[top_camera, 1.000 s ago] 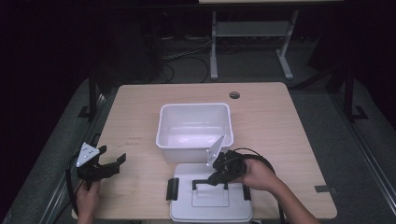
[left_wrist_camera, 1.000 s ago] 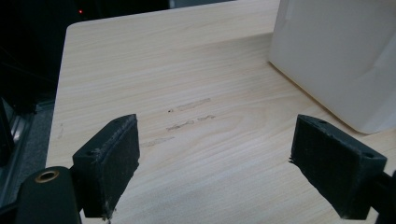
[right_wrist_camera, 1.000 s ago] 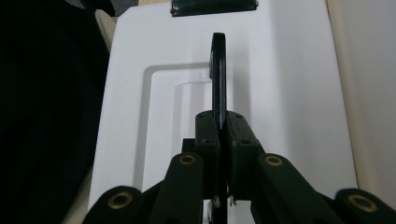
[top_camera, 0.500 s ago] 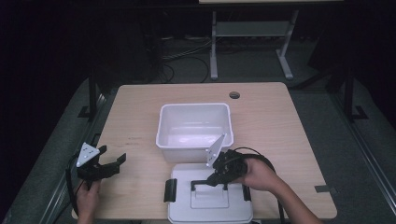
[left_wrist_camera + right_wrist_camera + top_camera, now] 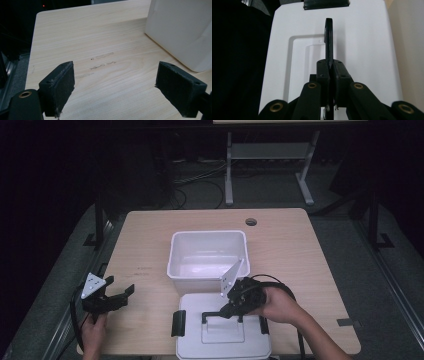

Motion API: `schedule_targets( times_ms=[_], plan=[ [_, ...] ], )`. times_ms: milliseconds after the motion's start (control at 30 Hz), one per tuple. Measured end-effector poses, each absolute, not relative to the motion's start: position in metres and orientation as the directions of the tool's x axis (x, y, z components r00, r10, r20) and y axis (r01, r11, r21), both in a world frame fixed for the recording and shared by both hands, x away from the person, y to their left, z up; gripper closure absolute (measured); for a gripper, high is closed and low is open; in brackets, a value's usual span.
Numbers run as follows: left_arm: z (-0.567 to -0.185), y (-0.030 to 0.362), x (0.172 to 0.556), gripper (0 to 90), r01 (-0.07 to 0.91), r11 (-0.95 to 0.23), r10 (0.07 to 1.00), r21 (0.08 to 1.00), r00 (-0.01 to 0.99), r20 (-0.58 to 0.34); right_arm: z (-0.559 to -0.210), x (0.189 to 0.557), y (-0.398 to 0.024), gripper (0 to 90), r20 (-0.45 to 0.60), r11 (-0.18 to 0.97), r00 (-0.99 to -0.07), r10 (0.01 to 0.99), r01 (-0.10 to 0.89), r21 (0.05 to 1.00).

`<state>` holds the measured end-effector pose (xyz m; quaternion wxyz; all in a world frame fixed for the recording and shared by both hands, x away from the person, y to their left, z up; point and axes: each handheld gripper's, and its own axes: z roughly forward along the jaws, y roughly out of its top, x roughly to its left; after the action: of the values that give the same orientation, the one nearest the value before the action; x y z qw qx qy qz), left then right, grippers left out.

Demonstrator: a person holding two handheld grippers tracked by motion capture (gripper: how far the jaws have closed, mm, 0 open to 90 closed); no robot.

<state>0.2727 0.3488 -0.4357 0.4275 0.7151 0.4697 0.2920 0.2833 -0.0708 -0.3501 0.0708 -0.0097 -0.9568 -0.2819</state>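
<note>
At the near edge of the surface (image 5: 150,245), the white lid (image 5: 222,332) lies just before the white bin (image 5: 207,255). Right gripper (image 5: 227,312) fingers (image 5: 323,72) are clenched on the lid's black handle (image 5: 328,37). Left gripper (image 5: 117,295) fingers (image 5: 58,85) are spread wide, grasping nothing.

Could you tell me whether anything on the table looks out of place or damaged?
Nothing stands out: the white bin sits upright and empty, and the right tool grips its lid's black handle. The table shows faint scuffs.

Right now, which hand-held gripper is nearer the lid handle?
The right. The right hand-held gripper is shut on the lid handle; the left hand-held gripper hangs open over the table's left edge, well away from it.
</note>
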Motion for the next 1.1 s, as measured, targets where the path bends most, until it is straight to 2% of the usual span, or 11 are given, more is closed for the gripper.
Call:
schedule_targets(
  times_ms=[600,1100],
  plan=[
    [-0.435,0.348,0.273,14.8,0.416,-0.194,0.922,0.889,0.387,0.020,-0.307,0.271,-0.064,84.6,0.110,0.828,-0.992,-0.056,0.015,0.560],
    [-0.435,0.348,0.274,14.8,0.418,-0.196,0.921,0.887,0.388,0.020,-0.270,0.275,-0.052,84.6,0.085,0.833,-0.994,-0.074,-0.015,0.553]
  ],
)
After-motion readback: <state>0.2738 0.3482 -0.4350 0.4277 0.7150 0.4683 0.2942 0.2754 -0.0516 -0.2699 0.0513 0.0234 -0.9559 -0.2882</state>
